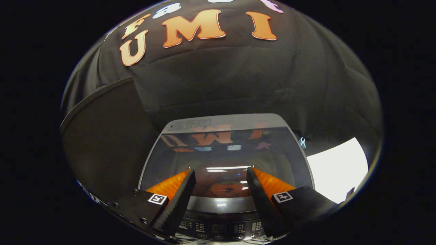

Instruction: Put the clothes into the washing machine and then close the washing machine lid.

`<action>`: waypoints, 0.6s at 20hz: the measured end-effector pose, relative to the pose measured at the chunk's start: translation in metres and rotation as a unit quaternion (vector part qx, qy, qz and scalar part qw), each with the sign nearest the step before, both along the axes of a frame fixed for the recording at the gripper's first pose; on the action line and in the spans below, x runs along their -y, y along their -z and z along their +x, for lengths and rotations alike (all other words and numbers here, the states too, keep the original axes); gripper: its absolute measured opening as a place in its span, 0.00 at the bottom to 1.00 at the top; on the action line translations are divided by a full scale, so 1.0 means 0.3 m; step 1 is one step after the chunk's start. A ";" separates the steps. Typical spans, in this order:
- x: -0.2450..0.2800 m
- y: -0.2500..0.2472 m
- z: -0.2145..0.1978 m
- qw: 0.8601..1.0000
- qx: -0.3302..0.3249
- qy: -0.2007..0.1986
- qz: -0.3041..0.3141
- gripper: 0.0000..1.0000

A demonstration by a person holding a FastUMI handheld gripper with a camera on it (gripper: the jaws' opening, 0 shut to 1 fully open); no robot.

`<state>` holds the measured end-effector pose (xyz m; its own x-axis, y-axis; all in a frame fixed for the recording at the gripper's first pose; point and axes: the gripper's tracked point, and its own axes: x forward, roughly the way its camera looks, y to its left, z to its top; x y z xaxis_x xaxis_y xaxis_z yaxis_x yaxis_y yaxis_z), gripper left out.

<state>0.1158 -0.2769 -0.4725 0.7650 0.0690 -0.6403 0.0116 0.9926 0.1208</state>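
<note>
The washing machine's lid [224, 149] lies flat and shut, a glossy dark glass pane in a grey frame that mirrors the booth wall. Its control panel [219, 228] with small buttons runs along the near edge, between and below my fingers. My gripper [220, 177] hovers just above the lid's front part, open, with nothing between its fingers. No clothes are in sight; the glass reflections hide the drum's inside.
The black cloth wall rises right behind the machine. A dark panel [102, 136] stands to the machine's left. A bright white surface [337, 170] lies to its right.
</note>
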 end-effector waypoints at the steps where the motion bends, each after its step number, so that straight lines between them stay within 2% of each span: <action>1: 0.001 0.012 -0.008 1.000 -0.005 0.001 0.001 0.97; 6: 0.004 -0.076 -0.017 1.000 0.013 0.007 0.005 0.97; 12: 0.029 -0.391 -0.040 0.996 0.090 0.011 -0.005 0.97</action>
